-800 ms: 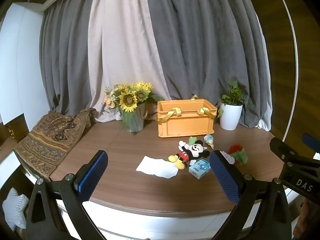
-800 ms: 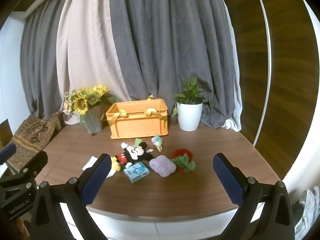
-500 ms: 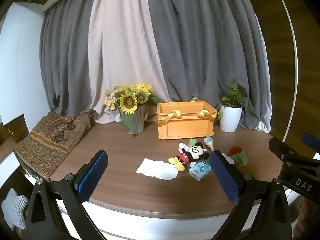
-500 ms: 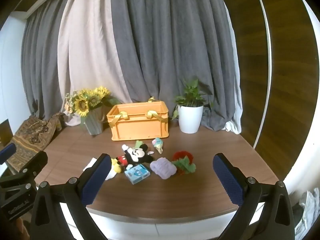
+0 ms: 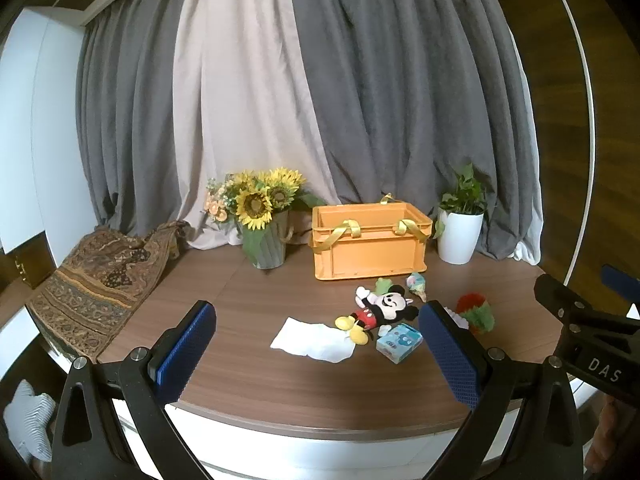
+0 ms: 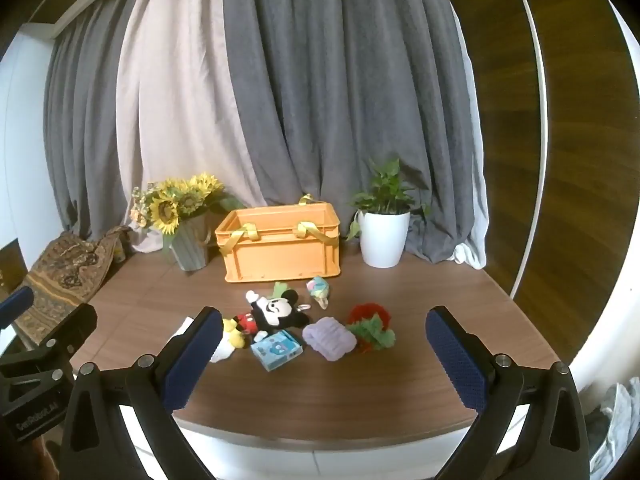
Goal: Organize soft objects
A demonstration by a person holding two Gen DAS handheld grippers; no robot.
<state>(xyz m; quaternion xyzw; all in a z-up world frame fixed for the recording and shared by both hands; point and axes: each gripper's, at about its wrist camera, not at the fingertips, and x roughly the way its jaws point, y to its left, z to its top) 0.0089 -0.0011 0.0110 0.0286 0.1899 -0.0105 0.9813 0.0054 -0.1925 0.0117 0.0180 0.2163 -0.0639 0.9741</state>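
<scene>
Left wrist view: left gripper (image 5: 316,346) held wide open, nothing gripped. White cloth (image 5: 312,345) seen whole between fingers; mouse plush (image 5: 380,309) beyond, orange crate (image 5: 370,242) farther ahead.

Right wrist view: right gripper (image 6: 322,354) spread open, empty. Purple knit piece (image 6: 329,338) shown plainly between fingers, hidden behind finger in left view; cloth mostly covered.

A wooden table (image 6: 400,392) is bearing an orange crate (image 6: 280,252) toward its back edge, toys (image 6: 272,316) lying mid-table.
</scene>
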